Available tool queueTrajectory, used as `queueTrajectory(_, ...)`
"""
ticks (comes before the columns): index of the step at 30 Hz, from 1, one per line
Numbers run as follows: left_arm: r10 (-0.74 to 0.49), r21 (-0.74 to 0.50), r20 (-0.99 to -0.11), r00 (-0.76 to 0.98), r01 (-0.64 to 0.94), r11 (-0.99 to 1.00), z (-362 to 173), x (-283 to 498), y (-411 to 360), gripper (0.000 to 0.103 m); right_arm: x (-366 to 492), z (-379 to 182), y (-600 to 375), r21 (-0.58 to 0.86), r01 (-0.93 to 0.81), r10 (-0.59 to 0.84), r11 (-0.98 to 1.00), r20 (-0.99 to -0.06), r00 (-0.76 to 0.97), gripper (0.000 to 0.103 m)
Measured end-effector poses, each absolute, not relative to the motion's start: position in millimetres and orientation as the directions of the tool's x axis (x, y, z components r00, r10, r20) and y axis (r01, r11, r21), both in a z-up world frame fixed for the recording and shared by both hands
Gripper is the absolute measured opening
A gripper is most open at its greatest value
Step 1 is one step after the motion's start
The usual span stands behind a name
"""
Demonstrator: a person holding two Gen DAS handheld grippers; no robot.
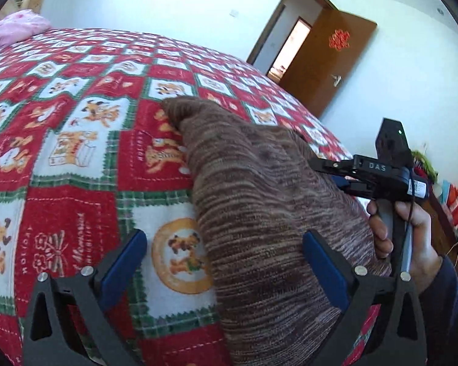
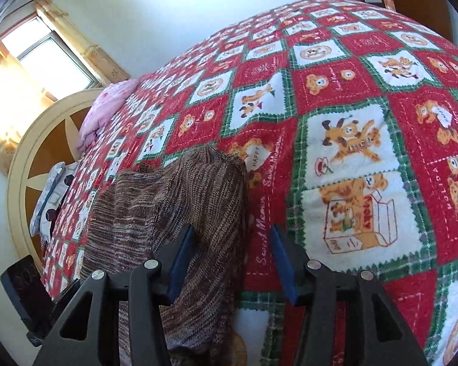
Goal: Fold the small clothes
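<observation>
Sweater [image 1: 259, 213], brown knit, lies on the patchwork bedspread [image 1: 76, 122] from centre to lower right of the left wrist view. Left gripper [image 1: 226, 259] stands released, its right pad over the knit. Right gripper [image 1: 329, 172], at right in a hand [image 1: 412, 238], sits against the cloth; its grip is not discernible here.

Right wrist view: right gripper [image 2: 232, 262] released, the sweater's edge between the pads, nothing pinched. Recommendation: seat the pads on that edge before closing, and fold with both sides level.
</observation>
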State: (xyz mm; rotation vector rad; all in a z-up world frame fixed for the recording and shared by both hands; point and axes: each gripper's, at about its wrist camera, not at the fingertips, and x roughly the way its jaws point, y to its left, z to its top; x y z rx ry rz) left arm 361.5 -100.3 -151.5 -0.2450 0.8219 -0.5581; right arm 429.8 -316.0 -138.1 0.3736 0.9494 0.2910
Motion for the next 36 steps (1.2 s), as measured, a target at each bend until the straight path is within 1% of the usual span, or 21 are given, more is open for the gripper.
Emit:
queueTrajectory(5, -0.553, -0.379, -0.640, 0.534, 0.406, 0.831, -152.5, 359.8, -109.4, 0.103, 437.2, -141.8, -313.6, 0.470, -0.102, 0.445, 0.877, -0.714, 0.541, 0.052)
queueTrajectory(7, -0.554, -0.371, -0.640, 0.532, 0.417, 0.829, -152.1, 358.8, -111.6, 0.101, 441.5, -142.4, -309.5, 0.480, -0.128, 0.469, 0.868, -0.708, 0.528, 0.051)
queueTrajectory(9, -0.557, -0.362, -0.639, 0.531, 0.432, 0.826, -152.4, 357.1, -113.8, 0.089, 444.6, -144.8, -306.4, 0.497, -0.151, 0.498, 0.854, -0.699, 0.513, 0.047)
queueTrajectory(11, -0.548, -0.346, -0.644, 0.534, 0.435, 0.831, -152.3, 356.0, -115.6, 0.086, 445.5, -146.7, -305.7, 0.512, -0.159, 0.515, 0.844, -0.692, 0.507, 0.044)
queueTrajectory(12, -0.548, -0.337, -0.645, 0.532, 0.445, 0.830, -152.1, 355.5, -117.9, 0.081, 445.8, -147.3, -305.5, 0.516, -0.160, 0.519, 0.841, -0.691, 0.503, 0.042)
queueTrajectory(14, -0.546, -0.327, -0.648, 0.531, 0.454, 0.829, -152.5, 354.4, -119.8, 0.078, 446.6, -149.3, -306.8, 0.530, -0.151, 0.527, 0.835, -0.688, 0.498, 0.042)
queueTrajectory(21, -0.525, -0.294, -0.659, 0.538, 0.458, 0.839, -152.7, 351.2, -123.6, 0.075, 447.4, -153.7, -310.4, 0.555, -0.118, 0.532, 0.823, -0.683, 0.500, 0.041)
queueTrajectory(25, -0.523, -0.286, -0.659, 0.540, 0.463, 0.839, -152.6, 350.0, -124.3, 0.072, 442.7, -152.0, -306.8, 0.522, -0.136, 0.509, 0.842, -0.684, 0.523, 0.040)
queueTrajectory(30, -0.530, -0.287, -0.658, 0.535, 0.473, 0.833, -152.3, 350.2, -125.9, 0.065, 438.1, -149.0, -294.8, 0.441, -0.154, 0.446, 0.884, -0.699, 0.559, 0.038)
queueTrajectory(36, -0.530, -0.285, -0.661, 0.531, 0.475, 0.832, -151.8, 350.6, -127.0, 0.063, 438.8, -148.8, -294.0, 0.421, -0.152, 0.427, 0.894, -0.703, 0.569, 0.037)
